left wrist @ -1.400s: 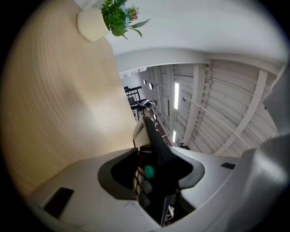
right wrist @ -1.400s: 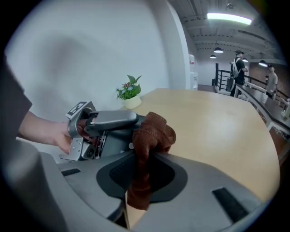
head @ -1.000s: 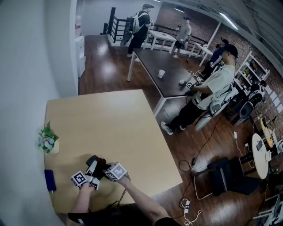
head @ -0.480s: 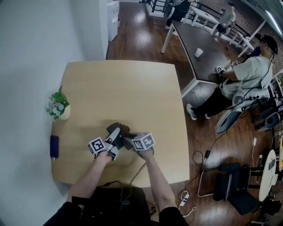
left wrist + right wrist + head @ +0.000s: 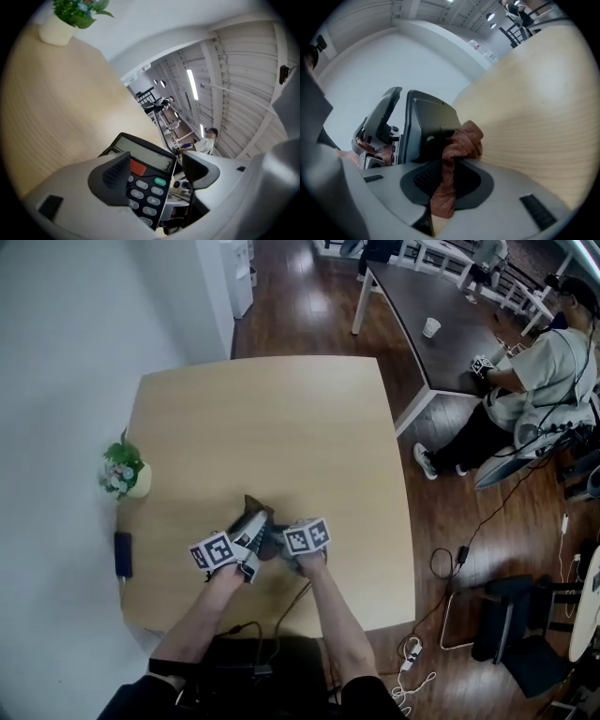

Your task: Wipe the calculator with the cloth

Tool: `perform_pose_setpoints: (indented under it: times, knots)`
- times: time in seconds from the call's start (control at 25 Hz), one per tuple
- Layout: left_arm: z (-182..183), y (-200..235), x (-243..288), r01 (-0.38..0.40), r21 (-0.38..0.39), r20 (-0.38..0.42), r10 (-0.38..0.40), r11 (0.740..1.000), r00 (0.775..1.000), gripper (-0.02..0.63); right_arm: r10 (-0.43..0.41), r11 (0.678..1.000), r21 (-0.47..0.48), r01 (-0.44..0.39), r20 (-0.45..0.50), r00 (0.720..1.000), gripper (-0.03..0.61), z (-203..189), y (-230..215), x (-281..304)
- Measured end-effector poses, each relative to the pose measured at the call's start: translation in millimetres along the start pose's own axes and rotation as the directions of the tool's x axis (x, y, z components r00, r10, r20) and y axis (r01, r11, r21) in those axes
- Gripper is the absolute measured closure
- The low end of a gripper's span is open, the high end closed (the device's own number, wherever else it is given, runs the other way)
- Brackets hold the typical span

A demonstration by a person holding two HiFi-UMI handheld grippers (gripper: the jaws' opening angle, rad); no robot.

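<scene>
We see a small potted plant (image 5: pixel 125 472) at the left edge of the desk (image 5: pixel 262 409), a white cup (image 5: pixel 431 327) upper right.

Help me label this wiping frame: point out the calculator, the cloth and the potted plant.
calculator (image 5: pixel 146 155): left gripper view, on its display.
cloth (image 5: pixel 464 139): right gripper view, on its bunched upper end.
potted plant (image 5: pixel 120 465): head view, on its leaves.

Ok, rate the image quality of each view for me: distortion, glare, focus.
Head view: fisheye bows the edges of the table, evenly lit, fairly sharp. Left gripper view: dark round vignette, keys of the calculator legible, ceiling light strip blown out. Right gripper view: same vignette, cloth in focus, white wall washed out.
</scene>
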State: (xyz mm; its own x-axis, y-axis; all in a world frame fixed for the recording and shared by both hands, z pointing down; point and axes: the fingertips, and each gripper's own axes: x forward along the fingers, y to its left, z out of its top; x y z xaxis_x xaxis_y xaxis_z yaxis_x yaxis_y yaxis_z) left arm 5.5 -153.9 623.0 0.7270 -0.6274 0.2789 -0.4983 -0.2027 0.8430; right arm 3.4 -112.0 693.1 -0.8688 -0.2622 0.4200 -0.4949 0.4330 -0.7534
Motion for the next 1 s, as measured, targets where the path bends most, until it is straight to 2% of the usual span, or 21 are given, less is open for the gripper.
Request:
perform_pose_setpoints:
  times: [0.08, 0.16, 0.28, 0.36, 0.44, 0.52, 0.56, 0.6, 0.64, 0.68, 0.84, 0.92, 1.0]
  knots:
    - [-3, 3, 6, 0.016, -0.047, 0.005, -0.016, 0.999, 1.0, 0.273, -0.118, 0.993, 0.027, 0.118, -0.018, 0.993, 0.52, 0, -20, -14]
    - [-12, 5, 13, 0.029, -0.089, -0.008, -0.03, 0.996, 1.0, 0.273, -0.241, 0.969, 0.056, 0.242, -0.016, 0.97, 0.52, 4, -40, -35]
    - [-28, 14, 19, 0.035, -0.178, -0.014, -0.038, 0.983, 0.999, 0.273, -0.321, 0.946, 0.062, 0.32, 0.011, 0.947, 0.52, 8, -50, -57]
    - [-28, 10, 18, 0.067, -0.174, -0.009, -0.069, 0.982, 0.998, 0.275, -0.382, 0.924, 0.043, 0.38, 0.031, 0.924, 0.52, 10, -54, -72]
    - [-17, 3, 9, 0.122, -0.111, -0.004, -0.123, 0.986, 0.992, 0.273, -0.487, 0.873, 0.007, 0.488, 0.082, 0.87, 0.52, 18, -61, -101]
    - [3, 3, -7, 0.166, -0.036, 0.011, -0.166, 0.985, 0.986, 0.273, -0.591, 0.798, -0.036, 0.602, 0.156, 0.792, 0.518, 30, -66, -137]
    - [14, 8, -16, 0.168, -0.004, 0.022, -0.168, 0.986, 0.986, 0.273, -0.624, 0.765, -0.05, 0.642, 0.186, 0.759, 0.519, 34, -68, -153]
    - [24, 16, -24, 0.15, 0.022, 0.028, -0.15, 0.988, 0.988, 0.273, -0.639, 0.749, -0.058, 0.66, 0.202, 0.742, 0.52, 37, -68, -163]
    - [31, 28, -30, 0.113, 0.037, 0.027, -0.114, 0.993, 0.993, 0.272, -0.636, 0.75, -0.065, 0.658, 0.203, 0.745, 0.52, 38, -67, -166]
    - [34, 42, -34, 0.07, 0.035, 0.017, -0.07, 0.997, 0.997, 0.273, -0.619, 0.764, -0.076, 0.64, 0.19, 0.762, 0.519, 37, -66, -161]
    - [15, 81, -33, -0.033, -0.085, -0.037, 0.03, 0.996, 0.999, 0.275, -0.487, 0.862, -0.12, 0.492, 0.071, 0.871, 0.518, 25, -63, -102]
    - [7, 87, -27, -0.034, -0.126, -0.045, 0.028, 0.992, 0.999, 0.275, -0.393, 0.917, -0.068, 0.394, 0.017, 0.919, 0.519, 18, -58, -73]
    - [11, 85, -18, 0.008, -0.137, -0.034, -0.013, 0.991, 0.999, 0.276, -0.325, 0.946, -0.001, 0.325, 0.009, 0.946, 0.52, 15, -51, -56]
